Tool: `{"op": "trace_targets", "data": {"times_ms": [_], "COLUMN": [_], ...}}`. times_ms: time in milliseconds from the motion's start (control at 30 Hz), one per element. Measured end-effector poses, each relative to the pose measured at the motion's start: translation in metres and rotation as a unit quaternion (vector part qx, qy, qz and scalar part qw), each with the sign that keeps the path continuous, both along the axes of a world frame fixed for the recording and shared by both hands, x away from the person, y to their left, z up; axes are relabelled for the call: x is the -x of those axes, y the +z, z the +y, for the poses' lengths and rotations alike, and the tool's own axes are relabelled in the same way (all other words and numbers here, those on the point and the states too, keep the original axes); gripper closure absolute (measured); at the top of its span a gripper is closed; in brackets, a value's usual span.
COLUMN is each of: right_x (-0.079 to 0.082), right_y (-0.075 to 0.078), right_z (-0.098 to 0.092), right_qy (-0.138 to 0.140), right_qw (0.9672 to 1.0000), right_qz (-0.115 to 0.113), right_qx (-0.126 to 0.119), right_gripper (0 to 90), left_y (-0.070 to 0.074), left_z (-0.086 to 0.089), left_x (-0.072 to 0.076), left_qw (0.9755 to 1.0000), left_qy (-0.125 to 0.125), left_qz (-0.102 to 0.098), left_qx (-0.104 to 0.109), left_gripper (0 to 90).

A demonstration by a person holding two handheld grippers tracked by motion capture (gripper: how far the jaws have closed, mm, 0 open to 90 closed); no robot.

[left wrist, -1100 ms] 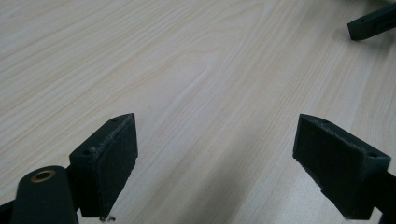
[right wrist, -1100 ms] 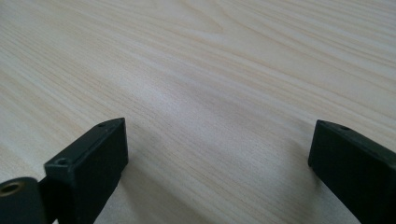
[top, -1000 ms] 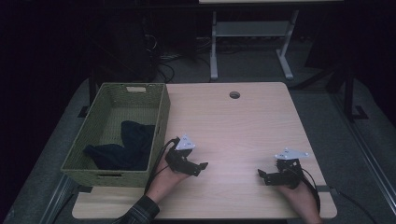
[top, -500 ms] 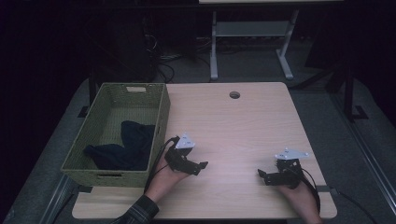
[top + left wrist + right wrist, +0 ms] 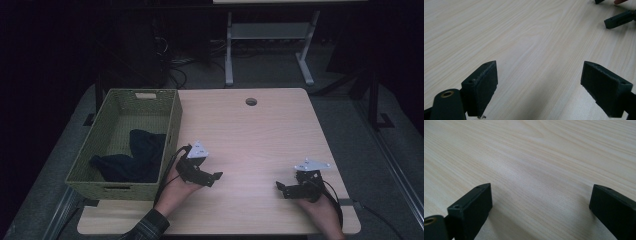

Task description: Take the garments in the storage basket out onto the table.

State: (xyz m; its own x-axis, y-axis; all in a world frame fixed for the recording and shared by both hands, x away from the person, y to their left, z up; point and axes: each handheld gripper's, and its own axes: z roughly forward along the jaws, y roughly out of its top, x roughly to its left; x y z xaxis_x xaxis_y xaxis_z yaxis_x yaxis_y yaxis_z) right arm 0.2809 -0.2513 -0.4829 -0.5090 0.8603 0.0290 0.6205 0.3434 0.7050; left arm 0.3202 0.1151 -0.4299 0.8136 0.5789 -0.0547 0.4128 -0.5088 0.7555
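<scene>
I see, left to right: woven basket (image 5: 172,125) holding a dark cloth (image 5: 132,157); my left hand-held gripper (image 5: 212,177), jaws spread and empty, just beside it; my right hand-held gripper (image 5: 281,189), likewise released, on the bare worktop (image 5: 260,135).

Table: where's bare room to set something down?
Bare wood on the table from the basket across to the right edge, and between the left gripper and right gripper. The left side is crowded: dark cloth fills the basket.
</scene>
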Motion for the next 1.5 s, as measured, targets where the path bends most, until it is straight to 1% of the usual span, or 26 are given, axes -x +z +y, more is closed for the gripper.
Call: {"op": "trace_targets", "data": {"times_ms": [67, 333, 367, 500, 533, 667, 900, 967, 1067, 1100, 1233, 1267, 1300, 1367, 1433, 1467, 1500], "right_x": [0.000, 0.000, 0.000, 0.000, 0.000, 0.000, 0.000, 0.000, 0.000, 0.000, 0.000, 0.000, 0.000, 0.000, 0.000, 0.000, 0.000], "right_y": [0.000, 0.000, 0.000, 0.000, 0.000, 0.000, 0.000, 0.000, 0.000, 0.000, 0.000, 0.000, 0.000, 0.000, 0.000, 0.000, 0.000], "right_z": [0.000, 0.000, 0.000, 0.000, 0.000, 0.000, 0.000, 0.000, 0.000, 0.000, 0.000, 0.000, 0.000, 0.000, 0.000, 0.000, 0.000], "right_qy": [0.000, 0.000, 0.000, 0.000, 0.000, 0.001, 0.000, 0.001, 0.001, 0.001, 0.001, 0.001, 0.001, 0.001, 0.001, 0.001, 0.001], "right_qw": [1.0000, 1.0000, 1.0000, 1.0000, 1.0000, 1.0000, 1.0000, 1.0000, 1.0000, 1.0000, 1.0000, 1.0000, 1.0000, 1.0000, 1.0000, 1.0000, 1.0000], "right_qz": [0.000, 0.000, 0.000, 0.000, 0.000, 0.000, 0.000, 0.000, 0.000, 0.000, 0.000, 0.000, 0.000, 0.000, 0.001, 0.000, 0.000], "right_qx": [0.000, 0.000, 0.000, 0.000, 0.000, 0.000, 0.000, 0.000, 0.000, 0.000, 0.000, 0.000, 0.000, 0.000, 0.000, 0.000, 0.000], "right_gripper": [4.1, 4.1, 4.1, 4.1, 4.1, 4.1, 4.1, 4.0, 4.0, 4.0, 4.0, 4.0, 4.0, 4.0, 4.0, 4.0, 4.0], "left_y": [0.001, 0.004, 0.004, 0.008, 0.008, 0.010, 0.013, 0.015, 0.018, 0.019, 0.022, 0.023, 0.024, 0.025, 0.026, 0.028, 0.028], "left_z": [0.000, 0.001, 0.001, 0.001, 0.001, 0.001, 0.001, 0.001, 0.001, 0.001, 0.001, 0.001, 0.001, 0.001, 0.000, 0.001, 0.001], "left_x": [0.000, -0.001, -0.001, 0.000, 0.000, 0.000, 0.000, 0.000, 0.001, 0.001, 0.001, 0.001, 0.002, 0.001, 0.002, 0.002, 0.002], "left_qw": [1.0000, 0.9999, 0.9999, 0.9999, 0.9999, 0.9999, 0.9999, 0.9999, 0.9999, 0.9999, 0.9998, 0.9999, 0.9998, 0.9998, 0.9998, 0.9998, 0.9998], "left_qy": [0.003, 0.001, 0.003, -0.002, 0.000, -0.005, -0.006, -0.009, -0.008, -0.011, -0.010, -0.011, -0.009, -0.012, -0.011, -0.013, -0.013], "left_qz": [0.002, 0.008, 0.006, 0.003, 0.004, 0.003, 0.006, 0.003, 0.005, 0.004, 0.003, 0.002, 0.005, 0.003, 0.004, 0.004, 0.004], "left_qx": [0.005, 0.009, 0.014, 0.010, 0.014, 0.009, 0.012, 0.009, 0.014, 0.011, 0.014, 0.012, 0.015, 0.012, 0.015, 0.011, 0.011], "left_gripper": [13.8, 13.8, 13.8, 13.8, 13.8, 13.8, 13.8, 13.8, 14.1, 14.0, 14.0, 14.0, 14.0, 14.0, 14.0, 14.0, 14.0]}}
